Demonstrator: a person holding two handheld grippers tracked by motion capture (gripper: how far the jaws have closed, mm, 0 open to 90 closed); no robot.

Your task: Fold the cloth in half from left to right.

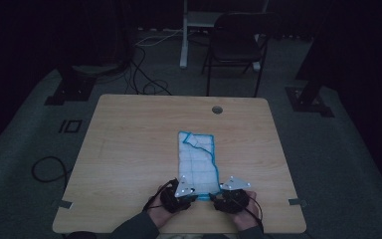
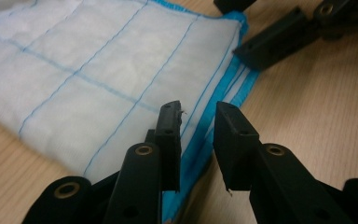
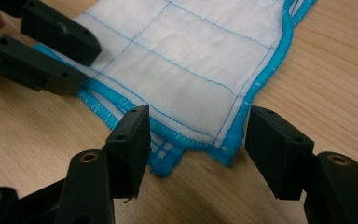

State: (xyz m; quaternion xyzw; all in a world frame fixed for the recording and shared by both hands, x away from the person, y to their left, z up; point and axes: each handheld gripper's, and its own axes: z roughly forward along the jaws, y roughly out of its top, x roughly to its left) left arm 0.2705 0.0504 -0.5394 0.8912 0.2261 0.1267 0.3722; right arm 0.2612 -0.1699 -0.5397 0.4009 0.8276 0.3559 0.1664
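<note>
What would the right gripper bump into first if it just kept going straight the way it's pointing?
Probably the folded white cloth: the right gripper has open jaws aimed at its near blue-hemmed corner, which lies just ahead on the wooden table. Depth is hard to judge.

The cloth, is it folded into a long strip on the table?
Yes, the cloth lies folded in a long narrow strip on the table, running away from both grippers.

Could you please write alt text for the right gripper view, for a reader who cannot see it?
The right claw stands open over the near corner of a folded white cloth with blue stitching and edging, lying on a wooden table. At upper left, the left claw reaches the cloth's edge.
</note>
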